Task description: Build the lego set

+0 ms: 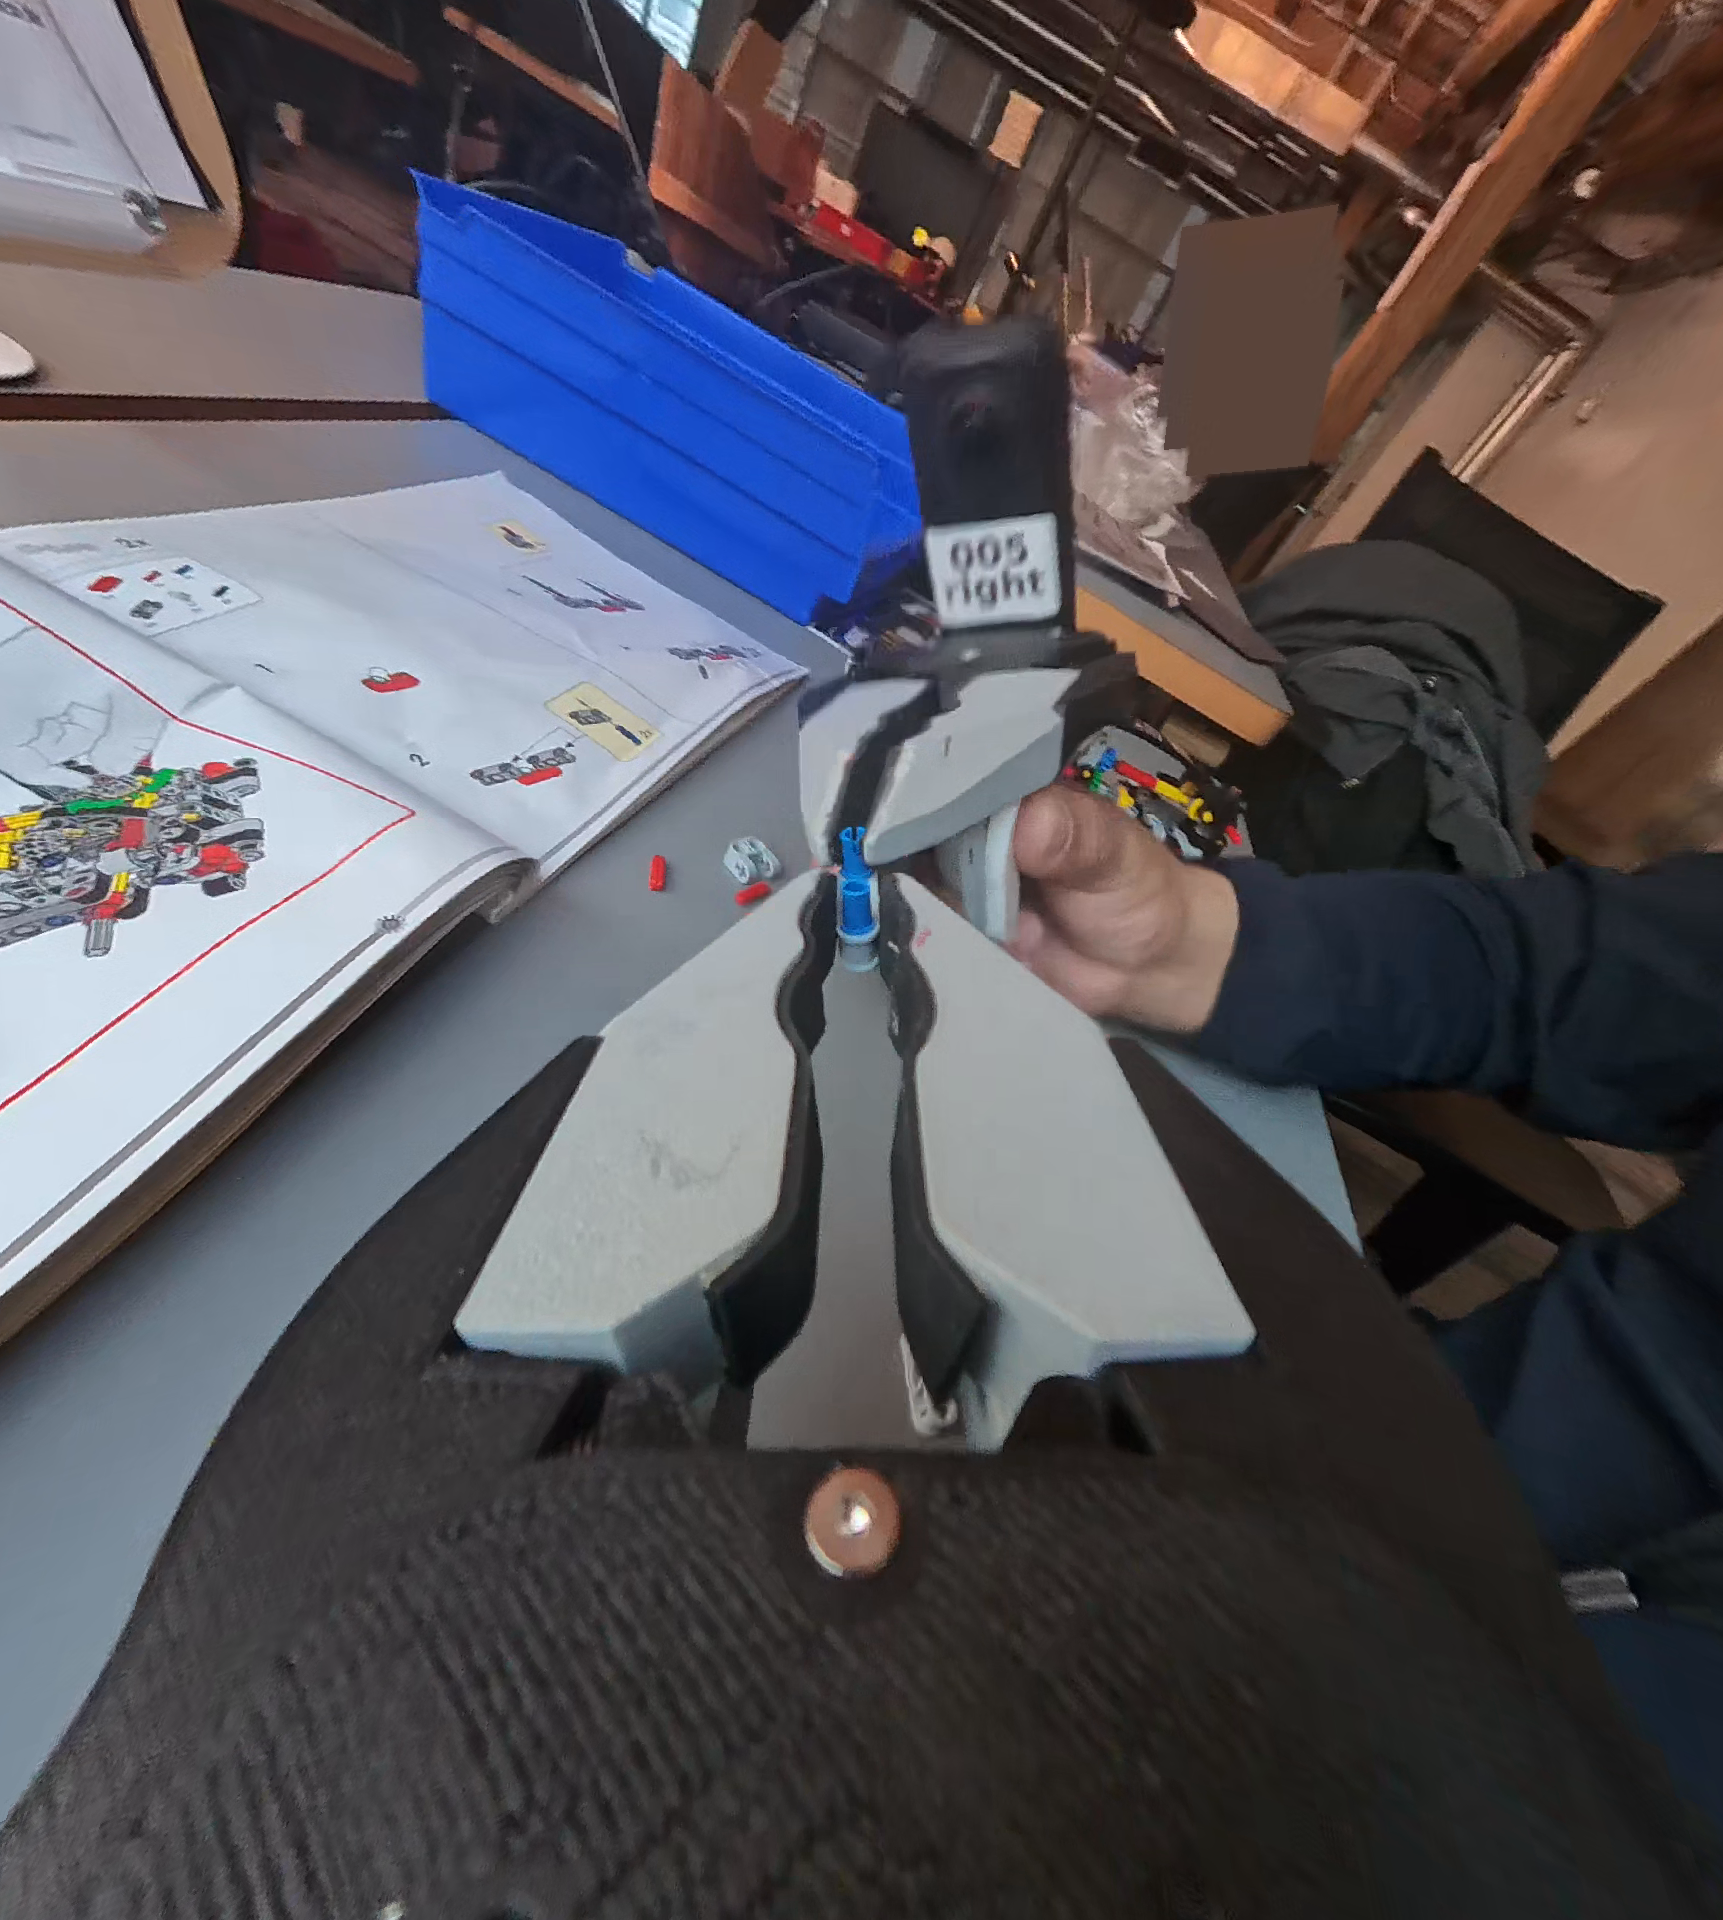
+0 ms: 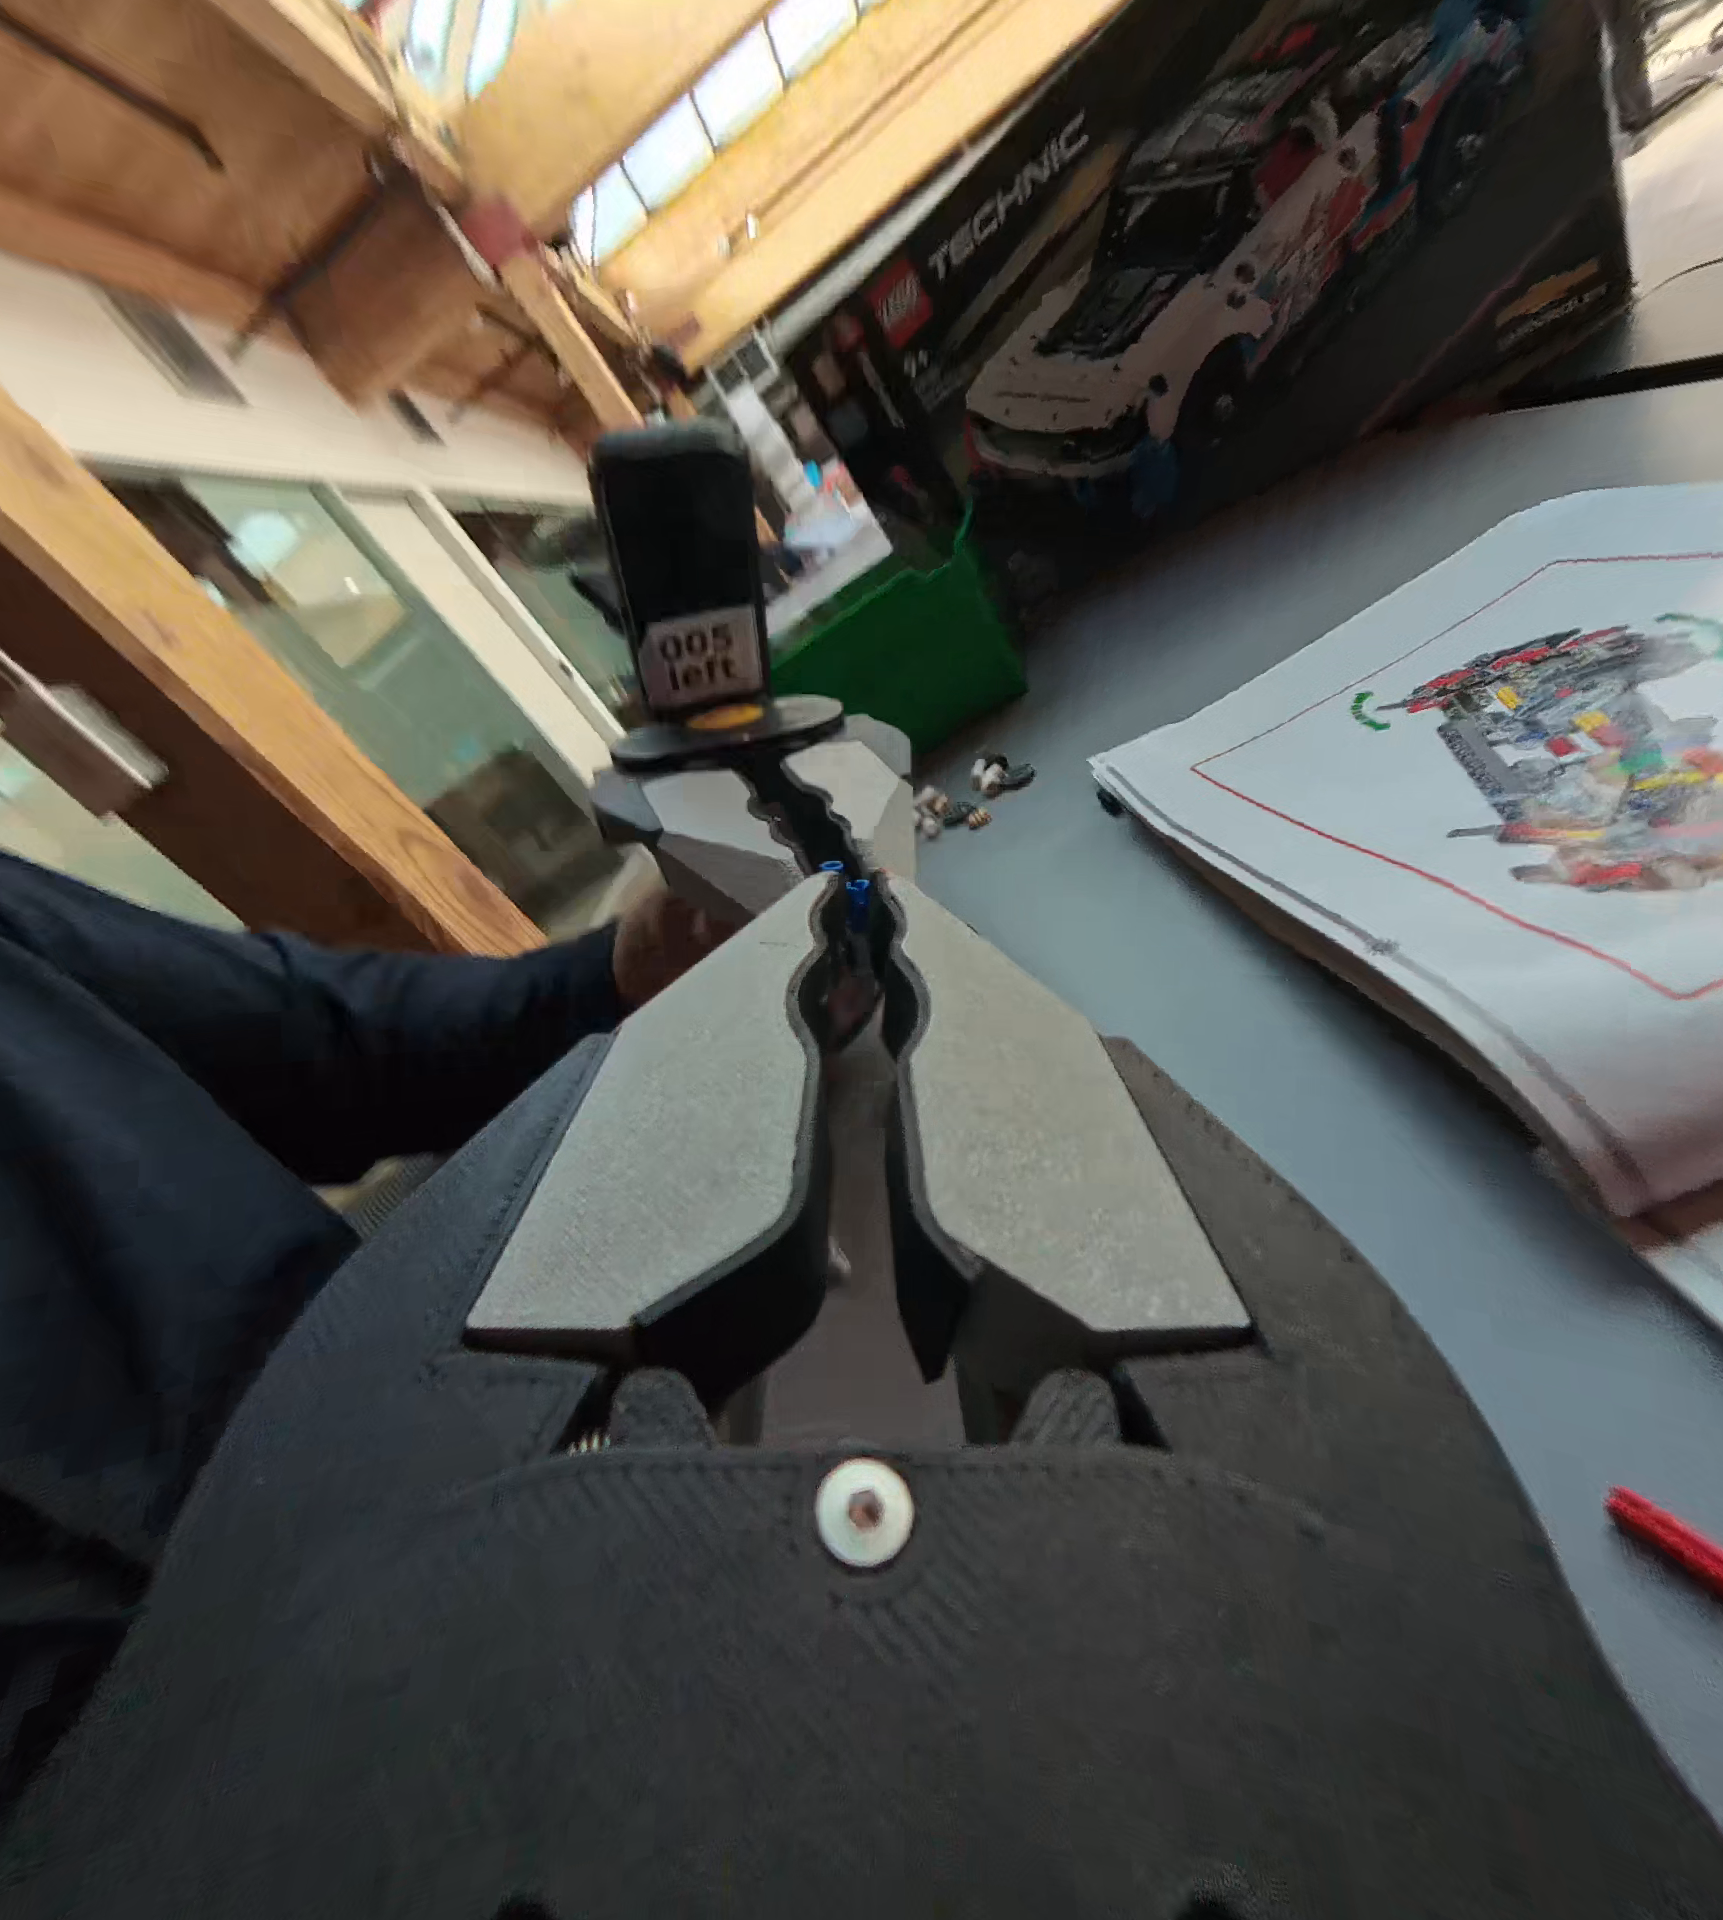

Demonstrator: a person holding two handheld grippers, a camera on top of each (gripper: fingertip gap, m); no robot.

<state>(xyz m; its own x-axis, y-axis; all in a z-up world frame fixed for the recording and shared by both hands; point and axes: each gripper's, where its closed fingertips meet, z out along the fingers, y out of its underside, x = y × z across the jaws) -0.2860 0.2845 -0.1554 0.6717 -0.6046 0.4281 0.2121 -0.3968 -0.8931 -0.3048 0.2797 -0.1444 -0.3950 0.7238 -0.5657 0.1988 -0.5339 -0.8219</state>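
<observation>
Black textured gripper body fills the foreground of both wrist views, grey fingers running forward from it.

Left gripper (image 1: 852,914): jaws nearly closed, pads pressed on a small grey connector piece (image 1: 859,951) with a blue pin (image 1: 852,899) seated in its top. Held above the grey table (image 1: 524,1039), pin end pointing at the other tool.

Right gripper (image 2: 857,904): jaws closed to a slit on a second blue pin (image 2: 858,902), thin and upright between the tips. In the left wrist view this gripper comes down from above, tip to tip with the left one, the two blue pins almost touching. A hand (image 1: 1096,914) in a dark sleeve grips its handle.

Around them:
- open instruction booklet (image 1: 213,831), left of the tips
- two red pins (image 1: 657,873) and a grey connector (image 1: 751,860) loose on the table, just beyond the booklet edge
- blue bin (image 1: 649,416) behind
- green bin (image 2: 898,644) and printed set box (image 2: 1252,260) in the right wrist view
- red axle (image 2: 1693,1569) near the right gripper body
</observation>
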